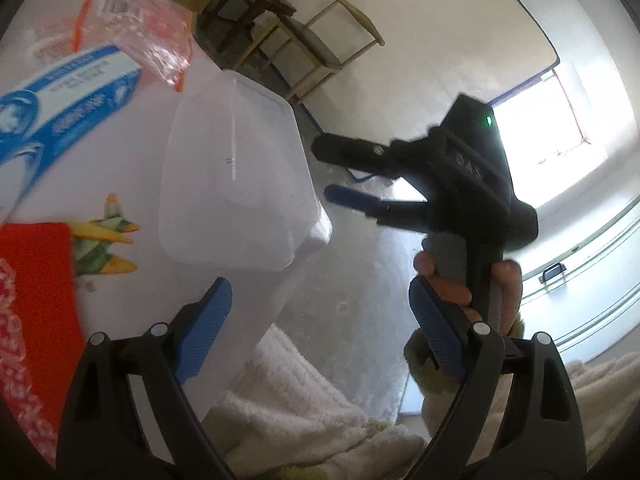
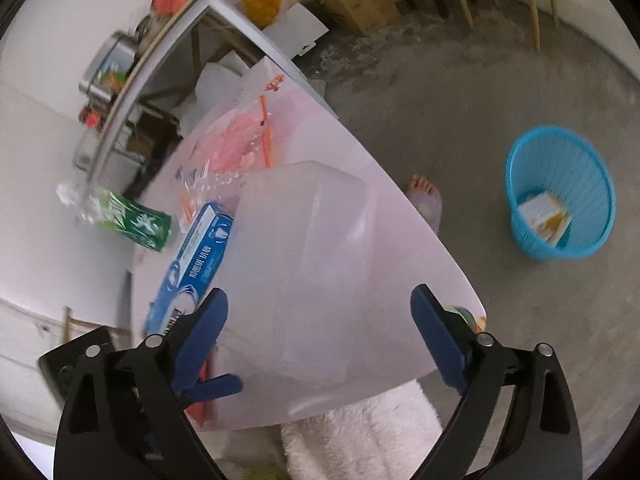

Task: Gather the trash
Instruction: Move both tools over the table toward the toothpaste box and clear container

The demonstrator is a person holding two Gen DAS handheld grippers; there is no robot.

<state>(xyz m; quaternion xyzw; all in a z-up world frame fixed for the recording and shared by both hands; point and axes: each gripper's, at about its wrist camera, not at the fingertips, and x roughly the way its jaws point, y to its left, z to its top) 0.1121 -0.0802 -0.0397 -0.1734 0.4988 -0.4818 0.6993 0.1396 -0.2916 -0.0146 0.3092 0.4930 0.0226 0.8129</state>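
Left wrist view: the left gripper is hanging over the tabletop edge with its blue fingers spread wide and nothing between them. Just ahead, at about 11 o'clock, a clear plastic container is sitting at the tabletop's edge. A blue-and-white box is lying at 10 o'clock, with a pink zip bag beyond it toward 11. A red packet is showing at 9 o'clock, touching a small yellow-green wrapper. Out at 2 o'clock the right gripper is floating off the tabletop over the floor, its fingers apart and empty, a hand wrapping its handle.

Right wrist view: the right gripper is looking down with fingers wide open, holding nothing. The clear plastic container is sitting straight ahead at 12 o'clock on the tabletop. The blue-and-white box is lying just beside it at 10 o'clock, a green packet further out, the pink zip bag at 11. A blue wastebasket is standing on the floor at 2 o'clock, well apart from the tabletop, with a few paper pieces inside.
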